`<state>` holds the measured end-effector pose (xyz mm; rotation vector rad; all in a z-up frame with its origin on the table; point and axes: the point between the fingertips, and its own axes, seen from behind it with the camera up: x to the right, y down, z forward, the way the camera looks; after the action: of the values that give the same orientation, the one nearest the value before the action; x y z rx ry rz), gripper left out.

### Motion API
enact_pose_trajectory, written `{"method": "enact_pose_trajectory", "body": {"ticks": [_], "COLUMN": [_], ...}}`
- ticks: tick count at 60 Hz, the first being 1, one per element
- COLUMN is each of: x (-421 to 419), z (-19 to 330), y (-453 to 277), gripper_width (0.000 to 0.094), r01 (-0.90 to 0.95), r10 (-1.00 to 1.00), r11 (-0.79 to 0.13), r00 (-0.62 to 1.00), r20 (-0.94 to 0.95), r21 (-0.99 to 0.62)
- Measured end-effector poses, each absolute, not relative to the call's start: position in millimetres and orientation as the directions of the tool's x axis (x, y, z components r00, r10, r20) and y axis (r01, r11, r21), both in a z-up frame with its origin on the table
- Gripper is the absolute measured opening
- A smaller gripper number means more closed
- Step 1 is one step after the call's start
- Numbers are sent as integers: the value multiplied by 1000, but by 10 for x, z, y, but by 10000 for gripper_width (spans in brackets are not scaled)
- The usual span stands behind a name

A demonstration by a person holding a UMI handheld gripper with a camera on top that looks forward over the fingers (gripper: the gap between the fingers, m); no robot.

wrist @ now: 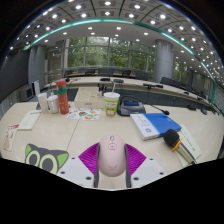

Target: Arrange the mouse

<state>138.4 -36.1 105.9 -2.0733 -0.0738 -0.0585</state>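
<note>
A pale pink mouse (111, 158) sits between my two fingers, its nose pointing ahead over the white table (105, 128). My gripper (111, 162) is shut on it: the magenta pads (90, 158) press against both of its sides. The mouse is held at the near edge of the table, low over its surface; I cannot tell whether it touches it.
A black mouse mat with a green cat face (40, 156) lies to the left. Ahead stand a cup (111, 102), a red bottle (62, 97) and a dark pouch (130, 105). A blue book (157, 124) and a marker (178, 146) lie to the right.
</note>
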Motion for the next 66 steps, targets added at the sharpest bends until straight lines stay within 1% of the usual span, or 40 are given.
{"method": "enact_pose_trajectory", "body": {"ticks": [3, 7, 9, 13, 18, 24, 27, 34, 35, 39, 42, 44, 46, 48, 50, 51, 54, 66], "x": [1135, 755, 510, 30, -527, -999, -1134, -1236, -1255, -1298, -1283, -1241, -1207, -1189, -1182, -1173, -1141, -1140], "z": [1385, 1673, 1733, 1720, 1456, 942, 644, 124, 63, -105, -67, -72, -37, 46, 144, 205, 431, 1412], "y": [-434, -540, -619, -701, -789, -837, -835, -869, -901, -943, -948, -998, -1048, -1075, -1155, -1204, -1365, -2243], "gripper_width": [357, 358, 359, 358, 358, 357, 358, 362, 366, 445, 498, 573, 701, 867, 831, 829, 865, 855], "r01": [71, 69, 68, 48, 35, 30, 26, 26, 26, 17, 31, 39, 46, 48, 47, 44, 40, 49], "r10": [20, 27, 38, 62, 88, 98, 96, 74, 72, 73, 81, 72, 66, 69, 67, 64, 52, 39], "r11": [-439, -408, -403, -413, -448, -504, -534, -588, -592, -608, -593, -606, -613, -610, -609, -609, -601, -567], "r00": [997, 998, 998, 998, 996, 995, 995, 997, 997, 997, 996, 997, 998, 998, 998, 998, 999, 999], "r20": [70, 64, 57, 24, -5, -23, -30, -22, -20, -34, -21, -6, 7, 8, 7, 7, 11, 33], "r21": [-896, -910, -913, -909, -893, -863, -845, -808, -805, -794, -805, -794, -789, -791, -792, -792, -798, -822]}}
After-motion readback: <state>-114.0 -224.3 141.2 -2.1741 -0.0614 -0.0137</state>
